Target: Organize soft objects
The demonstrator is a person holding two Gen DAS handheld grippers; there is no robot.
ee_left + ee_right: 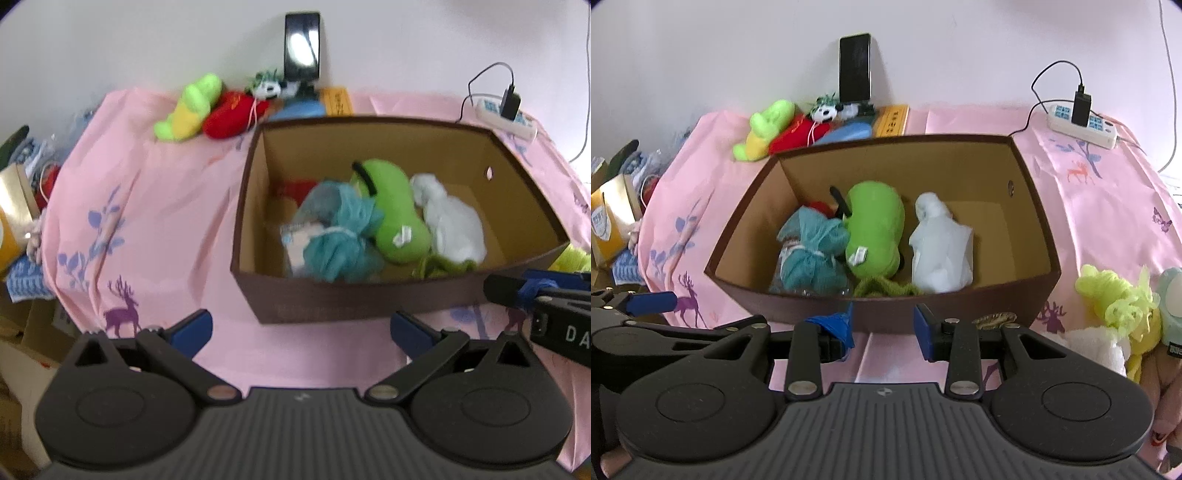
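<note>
Nearest, the right gripper point(882, 325) hangs open and empty before the brown box point(1038, 236) holding the green plush point(875, 232), and only its view shows the yellow-green toys point(1115, 295) (right of the box), while the left gripper point(301, 332) gapes empty too.

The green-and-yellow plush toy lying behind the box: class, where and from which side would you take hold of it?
Grip the green-and-yellow plush toy across its yellow middle, coming from above. It lies lengthwise on the pink cloth, its left side free, a red plush against its right.
</note>
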